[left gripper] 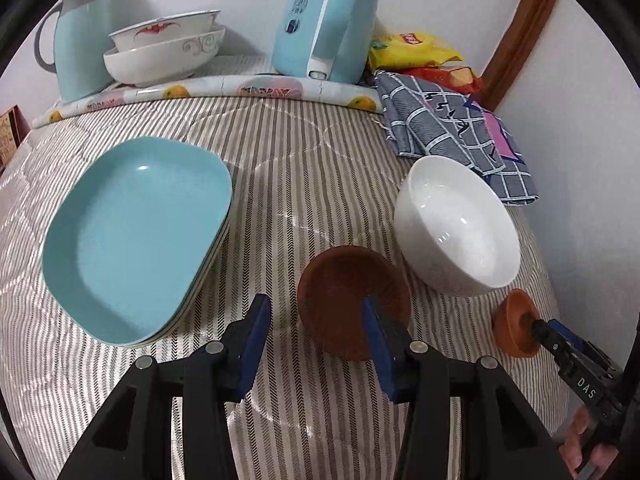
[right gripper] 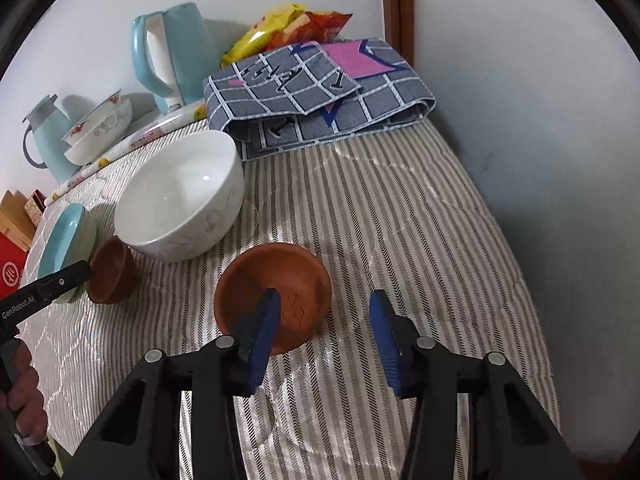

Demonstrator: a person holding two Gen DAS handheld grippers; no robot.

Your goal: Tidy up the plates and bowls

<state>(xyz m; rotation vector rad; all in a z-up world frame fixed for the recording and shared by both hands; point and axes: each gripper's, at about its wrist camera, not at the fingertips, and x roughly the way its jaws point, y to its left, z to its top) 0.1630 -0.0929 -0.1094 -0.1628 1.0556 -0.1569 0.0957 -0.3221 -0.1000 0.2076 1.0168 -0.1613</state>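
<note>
Both hand-held grippers gape wide, gripping nothing: left hand-held gripper (left gripper: 316,334) straddles one brown bowl's (left gripper: 352,300) rim, right hand-held gripper (right gripper: 324,326) the other brown bowl (right gripper: 274,294), both beside white bowl (left gripper: 456,226) on the bed (left gripper: 304,168); seat rim deep, squeeze square.

Both wrist views look down close over the striped cloth (left gripper: 328,184), sharing the white bowl (left gripper: 456,228) (right gripper: 180,204).

Grey-and-white herringbone stripes cover the tabletop (left gripper: 328,168). The stacked plates (left gripper: 136,236) are pale turquoise; the big bowl (left gripper: 456,228) is white, with what may be faint grey scrollwork outside. Two small bowls (left gripper: 352,300) (right gripper: 276,296) are terracotta brown. The folded cloth (right gripper: 320,96) is grey with a white grid and pink patch.
</note>
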